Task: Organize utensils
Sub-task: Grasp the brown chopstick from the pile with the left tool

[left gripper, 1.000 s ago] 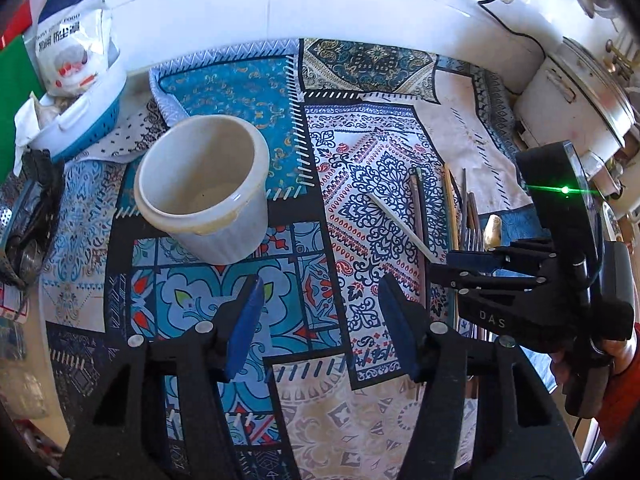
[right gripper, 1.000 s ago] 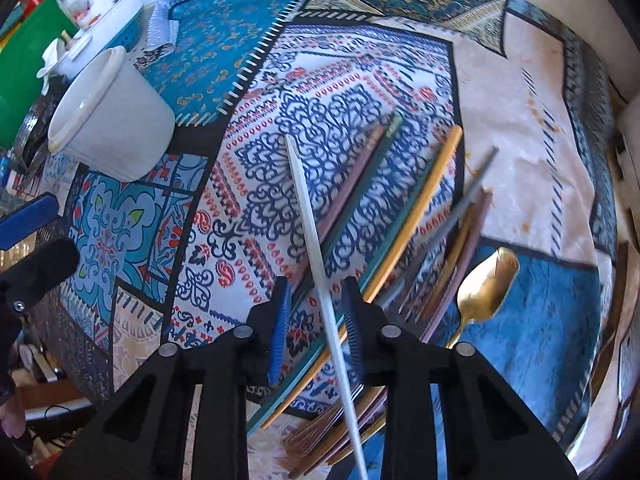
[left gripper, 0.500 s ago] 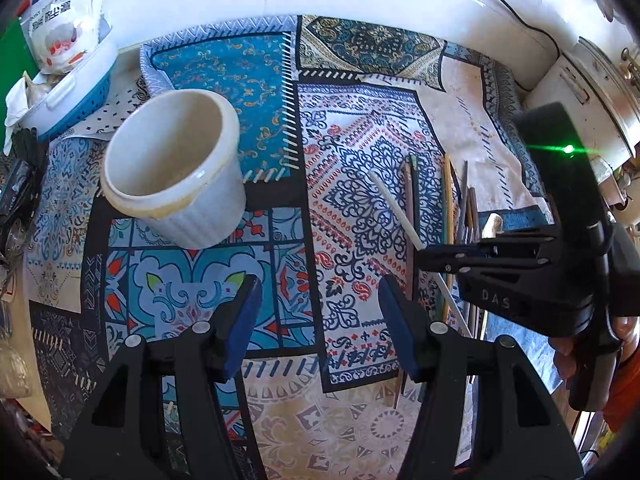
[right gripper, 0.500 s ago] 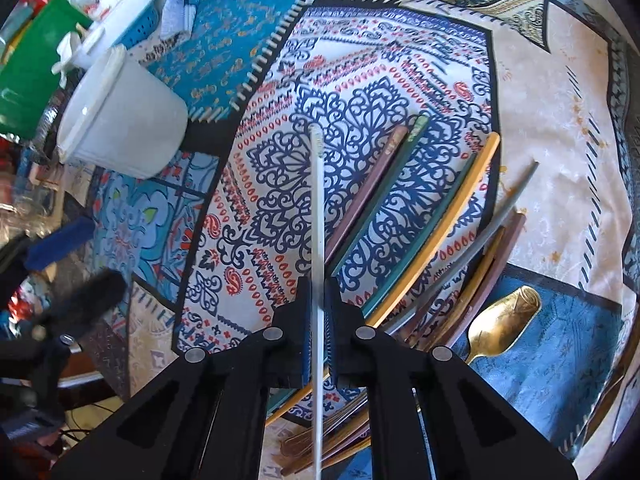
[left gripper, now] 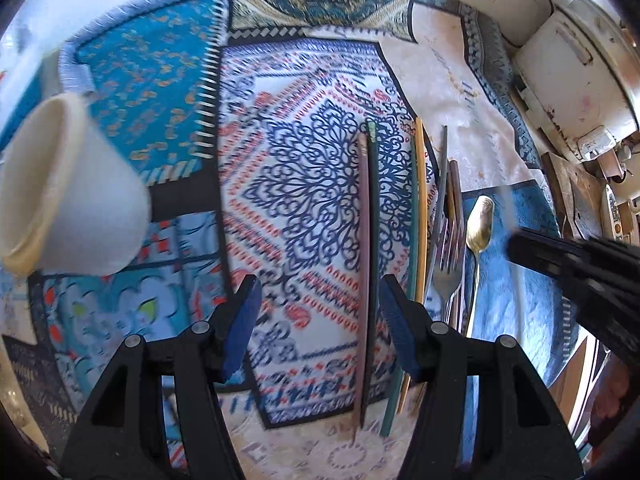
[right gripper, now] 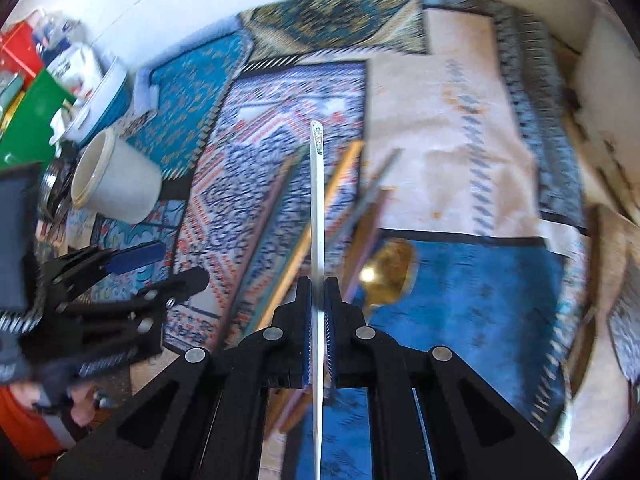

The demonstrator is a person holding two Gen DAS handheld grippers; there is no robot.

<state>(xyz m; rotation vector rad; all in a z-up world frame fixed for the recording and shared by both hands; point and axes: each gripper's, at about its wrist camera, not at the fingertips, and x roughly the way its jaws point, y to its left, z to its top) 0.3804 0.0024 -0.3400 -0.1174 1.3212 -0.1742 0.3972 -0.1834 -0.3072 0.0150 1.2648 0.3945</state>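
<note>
the white chopstick (right gripper: 317,216) is pinched in my right gripper (right gripper: 318,312), jaws tight, above the utensils (left gripper: 416,220) on the cloth (left gripper: 304,184). my left gripper (left gripper: 316,312) gapes empty over them, cup (left gripper: 68,192) far left.

I see a patchwork cloth (left gripper: 312,184) spread over the worktop, white wall (right gripper: 168,4) along its far edge, white appliance (left gripper: 576,80) at its right edge, green board (right gripper: 28,120) at its left; bright daylight.
</note>
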